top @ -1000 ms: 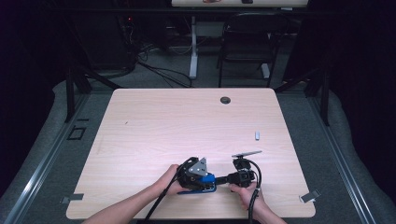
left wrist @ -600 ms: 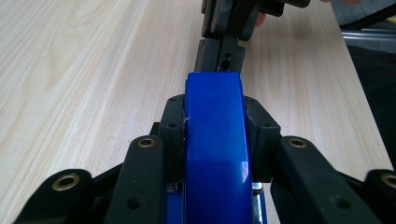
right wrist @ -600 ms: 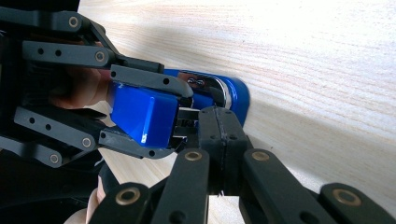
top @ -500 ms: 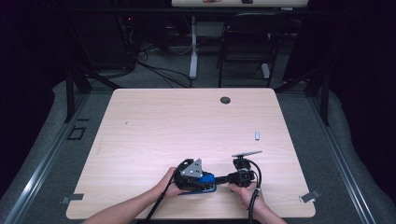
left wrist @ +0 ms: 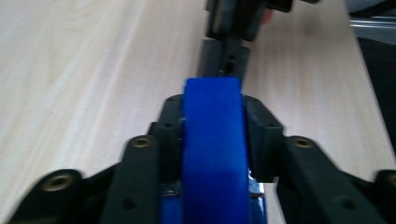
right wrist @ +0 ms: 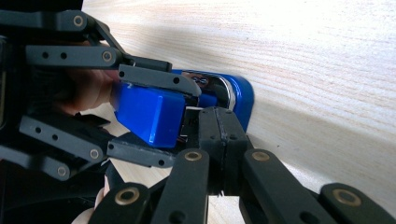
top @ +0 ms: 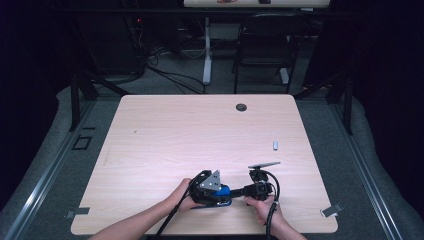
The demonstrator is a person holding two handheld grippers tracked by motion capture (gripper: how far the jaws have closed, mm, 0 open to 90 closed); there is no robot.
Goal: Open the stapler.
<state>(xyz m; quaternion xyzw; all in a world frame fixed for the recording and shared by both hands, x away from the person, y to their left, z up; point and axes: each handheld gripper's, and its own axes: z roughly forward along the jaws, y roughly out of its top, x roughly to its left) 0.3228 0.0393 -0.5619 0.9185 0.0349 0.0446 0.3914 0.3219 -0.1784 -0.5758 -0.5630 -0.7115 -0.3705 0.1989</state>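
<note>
A blue block-shaped object (top: 223, 190) with a shiny metal part sits near the table's front edge. My left gripper (top: 226, 192) is shut on it, and the block (left wrist: 212, 140) stands clamped between the black jaws (left wrist: 215, 109). My right gripper (top: 240, 190) points at it from the right. Its jaws are pressed together, with the tips (right wrist: 219, 130) right against the end of the blue object (right wrist: 144, 114). Whether they pinch a small part of it is hidden. The left gripper (right wrist: 175, 121) grips the block from above and below in the right gripper view.
The wooden table (top: 175, 140) carries a small white piece (top: 275, 145) at the right and a black round grommet (top: 241, 107) at the back. Grey tabs sit at the front corners (top: 331, 211) (top: 77, 212). A chair (top: 262, 45) and cables lie beyond the far edge.
Both grippers stay together at the front of the table. The hands have shifted only slightly.
</note>
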